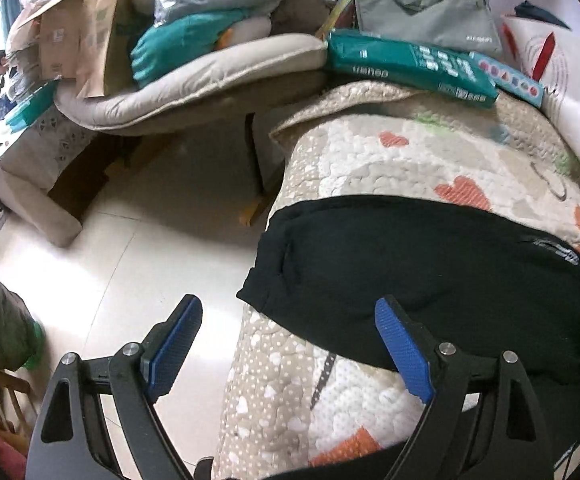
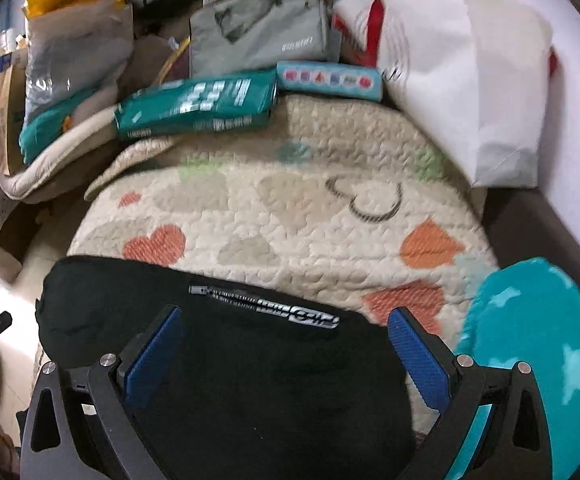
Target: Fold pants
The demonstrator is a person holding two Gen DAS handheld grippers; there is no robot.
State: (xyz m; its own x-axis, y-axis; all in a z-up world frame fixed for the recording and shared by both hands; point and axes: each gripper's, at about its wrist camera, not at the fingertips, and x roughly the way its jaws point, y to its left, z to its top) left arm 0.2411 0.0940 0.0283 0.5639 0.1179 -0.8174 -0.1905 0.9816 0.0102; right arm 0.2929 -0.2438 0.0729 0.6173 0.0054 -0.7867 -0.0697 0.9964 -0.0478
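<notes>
My left gripper (image 1: 290,344) is spread wide with nothing between its blue pads, above the near left edge of the quilted heart-pattern blanket (image 1: 370,168). My right gripper (image 2: 285,344) is also spread and empty. The folded black fabric pants (image 2: 229,360) lie on the near part of this blanket, beside a turquoise fluffy cushion (image 2: 538,340) on the right.

pants (image 2: 225,360): black | quilt (image 2: 290,216): cream, orange hearts | cushion (image 2: 538,344): turquoise

Folded black pants (image 2: 225,360) lie on the heart-patterned quilted bed (image 2: 298,216).
</notes>
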